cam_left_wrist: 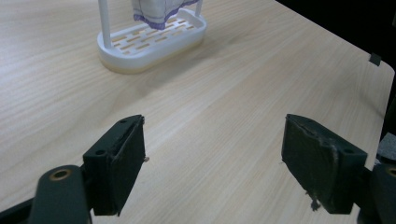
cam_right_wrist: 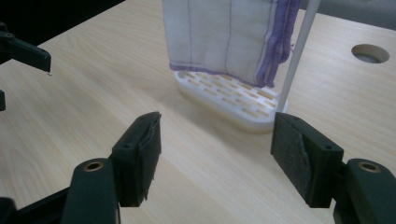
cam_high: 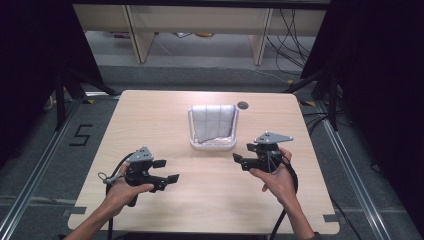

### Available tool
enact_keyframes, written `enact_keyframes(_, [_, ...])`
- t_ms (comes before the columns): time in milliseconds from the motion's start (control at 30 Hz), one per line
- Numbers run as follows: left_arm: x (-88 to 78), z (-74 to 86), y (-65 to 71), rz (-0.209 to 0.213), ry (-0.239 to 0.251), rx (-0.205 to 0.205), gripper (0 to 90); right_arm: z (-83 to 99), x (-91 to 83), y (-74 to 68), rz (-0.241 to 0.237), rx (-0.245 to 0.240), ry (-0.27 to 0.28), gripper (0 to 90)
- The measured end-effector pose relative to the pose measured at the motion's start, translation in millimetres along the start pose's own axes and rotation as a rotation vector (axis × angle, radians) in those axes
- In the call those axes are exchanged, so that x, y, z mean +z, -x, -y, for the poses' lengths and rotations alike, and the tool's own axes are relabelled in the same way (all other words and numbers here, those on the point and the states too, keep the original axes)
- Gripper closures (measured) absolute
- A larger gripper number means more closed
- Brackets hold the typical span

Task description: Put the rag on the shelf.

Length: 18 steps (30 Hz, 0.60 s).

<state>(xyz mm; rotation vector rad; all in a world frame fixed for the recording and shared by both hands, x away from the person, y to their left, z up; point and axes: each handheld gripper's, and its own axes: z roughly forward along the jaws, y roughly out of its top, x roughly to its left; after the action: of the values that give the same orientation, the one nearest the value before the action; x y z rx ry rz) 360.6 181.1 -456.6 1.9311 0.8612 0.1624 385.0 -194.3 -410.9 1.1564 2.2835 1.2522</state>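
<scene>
Pale wood worktop (cam_high: 150,125) carries a white cloth (cam_high: 215,122) with purple trim, draped over a white slotted rack (cam_high: 212,144) near its far middle. Left tongs (cam_high: 167,171) and right tongs (cam_high: 243,153) hover apart on either side nearer the person, both gaping wide, holding nothing.

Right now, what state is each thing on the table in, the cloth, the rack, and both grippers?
White cloth with purple edging: draped over the rack, hanging down, untouched.
White plastic rack with slotted base: upright on the wooden table, apart from both grippers.
Left gripper: jaws open, nothing between them, above bare table.
Right gripper: jaws open, empty, pointing toward the rack.
</scene>
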Motion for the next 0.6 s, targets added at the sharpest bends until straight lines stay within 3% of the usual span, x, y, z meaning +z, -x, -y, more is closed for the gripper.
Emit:
enact_keyframes(167, [-2.0, 5.4, 1.1, 0.006, -0.004, 0.004, 21.1, 8.2, 1.0, -4.7, 0.007, -0.031, 0.004, 31.5])
enact_keyframes(233, [-1.9, 7.5, 1.7, 0.007, -0.011, 0.007, 21.0, 13.1, 0.9, -9.6, -0.005, -0.007, -0.011, 30.7])
enact_keyframes(267, [-1.3, 8.9, 2.7, 0.002, -0.006, 0.002, 21.0, 15.5, 1.3, -9.0, -0.003, -0.038, -0.012, 30.3])
enact_keyframes(300, [-1.3, 10.4, 3.3, 0.000, -0.009, 0.004, 21.0, 18.6, 1.3, -12.4, -0.011, -0.009, -0.027, 30.1])
enact_keyframes(367, [-1.3, 12.6, 4.7, 0.007, -0.012, -0.004, 21.0, 23.2, 2.0, -13.4, -0.010, -0.023, -0.028, 29.6])
enact_keyframes(433, [-2.7, 16.5, 4.7, 0.023, -0.022, 0.016, 21.0, 30.7, 1.8, -13.9, -0.012, -0.035, -0.031, 29.5])
enact_keyframes(533, [-2.9, 18.9, 6.5, 0.020, -0.021, 0.006, 21.0, 36.2, 3.0, -18.1, -0.028, 0.003, -0.034, 28.5])
enact_keyframes(567, [-3.1, 20.7, 6.2, 0.028, -0.024, 0.014, 21.0, 37.5, 3.2, -16.4, -0.029, -0.018, -0.036, 28.1])
enact_keyframes(600, [-3.3, 22.1, 7.3, 0.020, -0.024, 0.012, 21.0, 40.3, 3.1, -18.4, -0.030, -0.006, -0.042, 28.0])
